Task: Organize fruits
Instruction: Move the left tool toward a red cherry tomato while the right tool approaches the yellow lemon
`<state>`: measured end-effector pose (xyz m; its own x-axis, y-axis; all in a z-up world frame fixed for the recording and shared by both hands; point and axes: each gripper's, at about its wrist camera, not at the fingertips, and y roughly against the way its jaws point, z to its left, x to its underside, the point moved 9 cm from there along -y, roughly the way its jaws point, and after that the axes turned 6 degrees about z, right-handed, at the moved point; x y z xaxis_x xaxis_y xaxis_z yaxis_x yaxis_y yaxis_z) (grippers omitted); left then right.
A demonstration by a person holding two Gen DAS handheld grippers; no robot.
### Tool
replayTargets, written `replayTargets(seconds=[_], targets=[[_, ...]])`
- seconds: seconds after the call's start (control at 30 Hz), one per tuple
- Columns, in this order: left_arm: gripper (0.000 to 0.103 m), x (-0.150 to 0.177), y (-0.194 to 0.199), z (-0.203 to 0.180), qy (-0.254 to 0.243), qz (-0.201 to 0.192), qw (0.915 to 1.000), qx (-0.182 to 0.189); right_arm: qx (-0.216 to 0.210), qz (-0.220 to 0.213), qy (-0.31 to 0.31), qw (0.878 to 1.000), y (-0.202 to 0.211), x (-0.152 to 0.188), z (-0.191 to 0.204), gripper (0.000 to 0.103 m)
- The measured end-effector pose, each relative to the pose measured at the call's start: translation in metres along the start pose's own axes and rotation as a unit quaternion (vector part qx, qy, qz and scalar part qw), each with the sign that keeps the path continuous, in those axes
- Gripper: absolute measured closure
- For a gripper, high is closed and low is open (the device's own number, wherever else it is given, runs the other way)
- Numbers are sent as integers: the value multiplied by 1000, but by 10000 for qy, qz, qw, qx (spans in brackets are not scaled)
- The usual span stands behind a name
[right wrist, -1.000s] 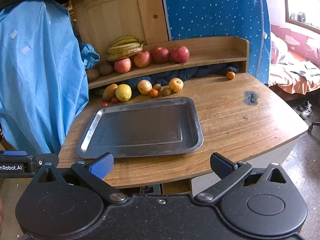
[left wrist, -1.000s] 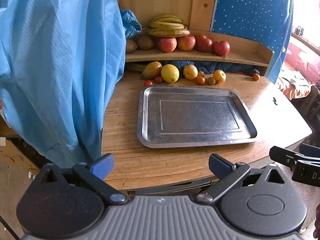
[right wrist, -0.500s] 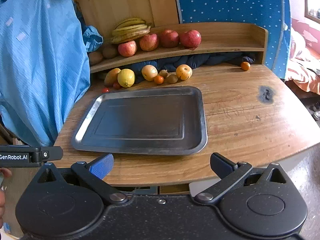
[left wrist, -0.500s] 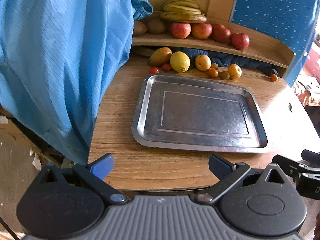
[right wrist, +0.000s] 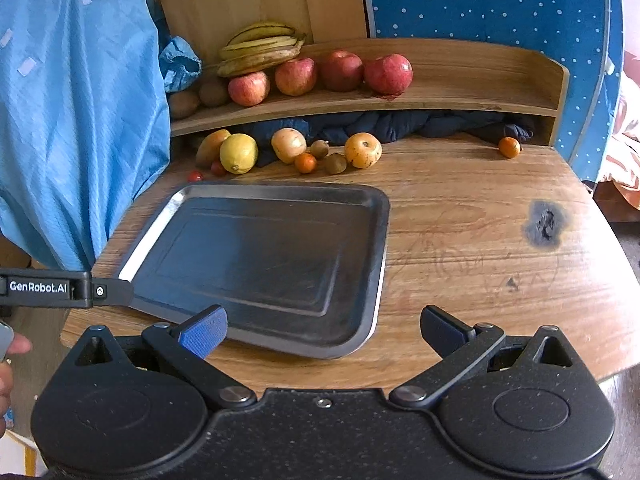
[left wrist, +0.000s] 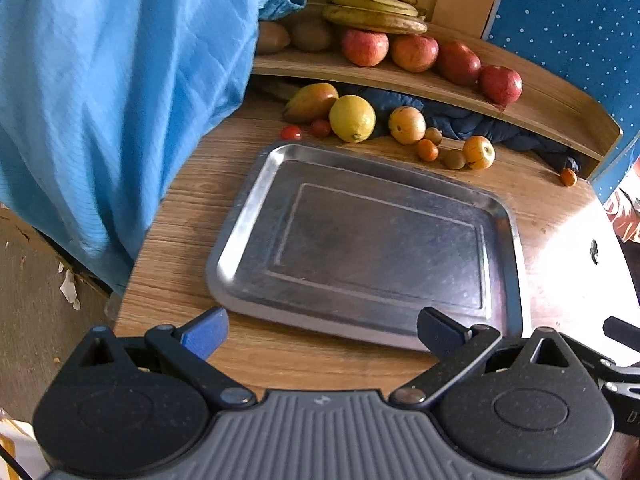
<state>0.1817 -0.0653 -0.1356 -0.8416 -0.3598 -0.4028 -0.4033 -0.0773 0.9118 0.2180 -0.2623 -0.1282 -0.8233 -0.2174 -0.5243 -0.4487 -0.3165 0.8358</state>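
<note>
**Inspector A:** We find the left gripper point(left wrist: 320, 332) spread wide with nothing between its fingers, held over the near edge of the wooden table point(left wrist: 552, 208). The right gripper point(right wrist: 322, 330) is likewise released and empty, its blue-padded finger point(right wrist: 202, 334) over the near rim of the metal tray point(right wrist: 376, 240).

**Inspector B:** Agreed. We note the tray lies flat on the table and holds no fruit. Where does the fruit stand?

**Inspector A:** In two groups. On the wooden shelf point(right wrist: 460, 96) at the back we count four red apples point(right wrist: 388, 73) in a row, a bunch of bananas point(right wrist: 260, 50) behind their left end, and brown kiwis point(right wrist: 214, 94) further left. On the table just beyond the tray's far rim lie a mango point(left wrist: 312, 102), a lemon point(left wrist: 352, 118), two small red tomatoes point(left wrist: 291, 133), two yellow-orange round fruits point(left wrist: 407, 125), a small orange fruit point(left wrist: 427, 149) and small kiwis point(left wrist: 455, 158). One small orange point(right wrist: 509, 147) sits well apart at the far right, near the shelf's end.

**Inspector B:** We add a blue cloth point(left wrist: 120, 100) hanging at the left of the table, a dark blue cloth point(right wrist: 400, 124) bundled under the shelf, and a dark scorch mark point(right wrist: 544, 224) on the table right of the tray. In the right wrist view, part of the left gripper's body enters from the left edge, with a fingertip of the person's hand point(right wrist: 18, 346) below it.
</note>
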Motion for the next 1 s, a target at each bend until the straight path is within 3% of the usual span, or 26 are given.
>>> replayTargets(seconds=[0.3,0.5,0.73,1.0], targets=[[0,-12,0,-36,32,-52,9999,-155,-141,4,97,9999,-4,-20,-41,0],[1,-17,3,-30,171,-59,9992,-369,-285,-23,91,9995,-11,-32,-53,0],[1,-37,-1,-7,228,-41,9983,-532,-550,41,169,9983,-25,-45,-34,0],[1,-99,-22,17,10,-45,9994,-355,-417,-113,103,9990,-46,-75,-8,0]])
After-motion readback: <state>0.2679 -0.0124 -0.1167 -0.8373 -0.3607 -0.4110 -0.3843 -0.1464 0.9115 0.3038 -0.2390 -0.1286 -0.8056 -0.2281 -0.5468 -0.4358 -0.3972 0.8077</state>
